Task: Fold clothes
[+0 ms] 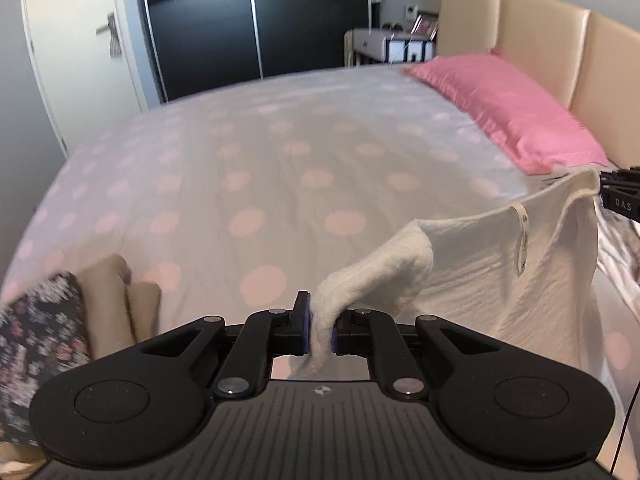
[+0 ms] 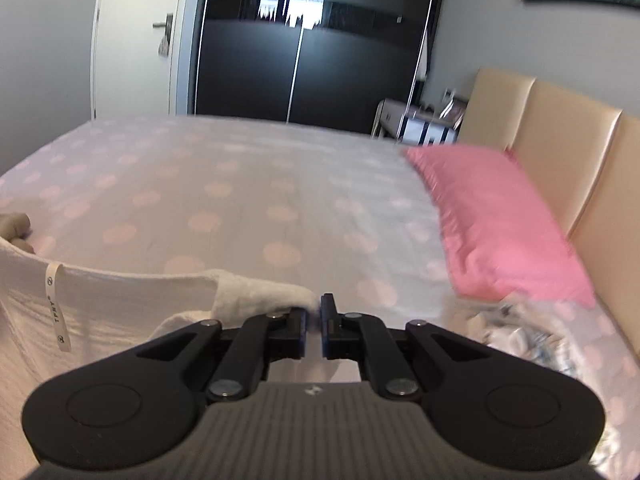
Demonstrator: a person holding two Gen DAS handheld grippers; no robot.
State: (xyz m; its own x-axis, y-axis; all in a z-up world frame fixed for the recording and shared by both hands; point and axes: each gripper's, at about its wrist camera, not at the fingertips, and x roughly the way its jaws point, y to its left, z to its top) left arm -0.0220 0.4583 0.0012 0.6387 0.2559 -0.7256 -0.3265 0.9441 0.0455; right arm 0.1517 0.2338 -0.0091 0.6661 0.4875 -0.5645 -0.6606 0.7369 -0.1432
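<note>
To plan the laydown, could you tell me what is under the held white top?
Under the white top lies the polka-dot bedspread; the patch directly beneath is covered.

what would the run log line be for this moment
phase: lift | left gripper: shut on white top | right gripper: shut on white top | top spread above polka-dot bed
</note>
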